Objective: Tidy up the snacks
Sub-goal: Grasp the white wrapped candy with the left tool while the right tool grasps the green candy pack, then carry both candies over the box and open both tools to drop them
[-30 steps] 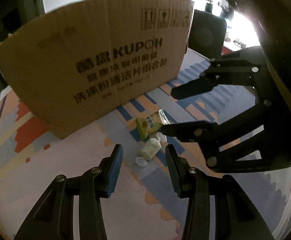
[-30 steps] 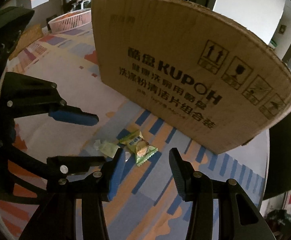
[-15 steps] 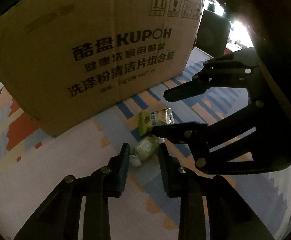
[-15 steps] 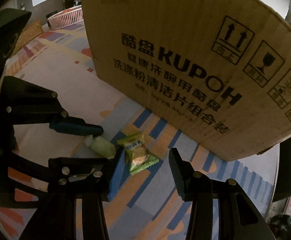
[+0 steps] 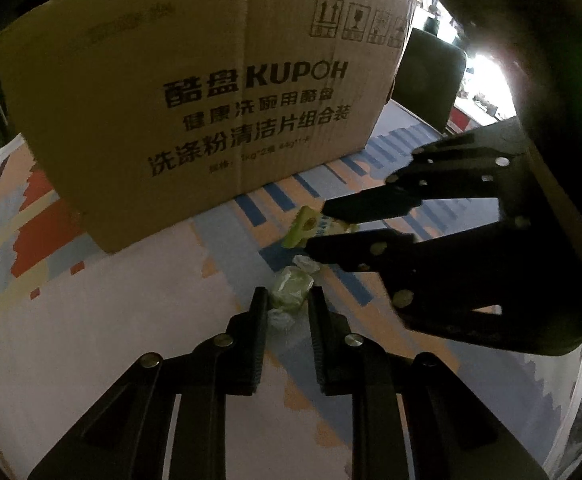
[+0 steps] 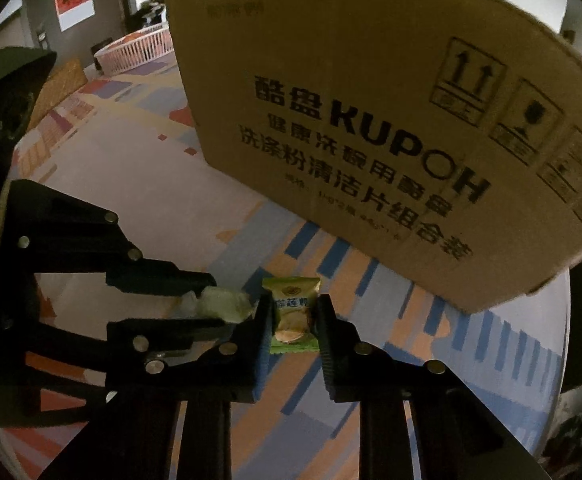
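A pale green twist-wrapped candy [image 5: 291, 292] lies on the patterned tablecloth [image 5: 111, 320]; my left gripper [image 5: 287, 300] is shut on it. The candy also shows in the right wrist view [image 6: 223, 302], between the left gripper's fingers. A green snack packet with a biscuit picture [image 6: 294, 314] lies on the cloth; my right gripper [image 6: 294, 312] is shut on it. In the left wrist view the packet [image 5: 307, 228] sits between the right gripper's dark fingers [image 5: 371, 208]. A large brown KUPOH cardboard box [image 5: 211, 100] stands just behind both snacks.
The box [image 6: 371, 120] fills the far side of the table. A dark chair back [image 5: 427, 76] stands behind the table at the right. A pink-and-white slatted basket [image 6: 135, 50] sits at the far left. The table edge curves along the right [image 5: 579, 380].
Both grippers moved forward and down onto the snacks and closed: the left on the pale green candy, the right on the green packet. The box looms closer.
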`<state>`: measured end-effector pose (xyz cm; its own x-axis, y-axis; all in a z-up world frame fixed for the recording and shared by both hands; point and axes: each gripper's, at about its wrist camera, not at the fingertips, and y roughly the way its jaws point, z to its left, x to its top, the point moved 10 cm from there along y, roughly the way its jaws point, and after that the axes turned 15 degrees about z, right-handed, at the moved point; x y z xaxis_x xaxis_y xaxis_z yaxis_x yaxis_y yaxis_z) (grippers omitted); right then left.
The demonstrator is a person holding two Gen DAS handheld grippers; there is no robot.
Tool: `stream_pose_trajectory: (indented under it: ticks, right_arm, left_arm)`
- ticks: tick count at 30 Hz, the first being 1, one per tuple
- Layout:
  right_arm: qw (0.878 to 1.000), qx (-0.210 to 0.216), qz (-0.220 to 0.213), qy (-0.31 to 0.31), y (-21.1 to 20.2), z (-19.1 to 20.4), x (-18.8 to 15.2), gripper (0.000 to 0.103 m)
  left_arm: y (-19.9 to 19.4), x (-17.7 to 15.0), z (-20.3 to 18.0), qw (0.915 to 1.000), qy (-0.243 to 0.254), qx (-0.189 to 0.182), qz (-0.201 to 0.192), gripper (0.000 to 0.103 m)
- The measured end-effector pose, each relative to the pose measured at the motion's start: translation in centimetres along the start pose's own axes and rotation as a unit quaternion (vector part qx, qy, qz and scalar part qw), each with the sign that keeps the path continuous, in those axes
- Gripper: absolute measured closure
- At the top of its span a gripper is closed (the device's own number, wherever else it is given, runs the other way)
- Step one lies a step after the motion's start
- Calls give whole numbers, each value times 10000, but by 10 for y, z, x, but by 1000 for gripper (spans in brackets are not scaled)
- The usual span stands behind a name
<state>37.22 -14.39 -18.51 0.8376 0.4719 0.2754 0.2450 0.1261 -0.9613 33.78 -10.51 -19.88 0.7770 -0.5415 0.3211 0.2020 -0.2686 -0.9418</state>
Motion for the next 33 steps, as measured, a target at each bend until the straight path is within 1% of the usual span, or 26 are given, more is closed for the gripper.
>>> stream_pose_trajectory:
  ticks: [3,9,17,24,26,33]
  right_arm:
    - [9999,30,-49,118,-3,-1,-4,81]
    - [9989,65,-253,400,-22,-2,-11,81]
    - [9964,-10,-521,674,-53,-8,-17,81]
    - [9921,-133,-868,893,-93,-12,-18,81]
    - [9901,-235,-975,977,-105,-15,-17,81]
    - [9830,-397,-1383,1140,-144,-20,-9,81]
  left_arm:
    - [-6,-3,3,9999,-108,13,-62,82]
    - [-27,-6,3,9992,-289,162,-228,82]
    - [-63,-6,-9,9968,-394,274,-636,82]
    - [-105,3,-9,9917,-525,505,-1055,82]
    - [-114,6,-6,9902,-599,571,-1122,82]
    - [-149,19,0,9835,-730,663,-1518,82]
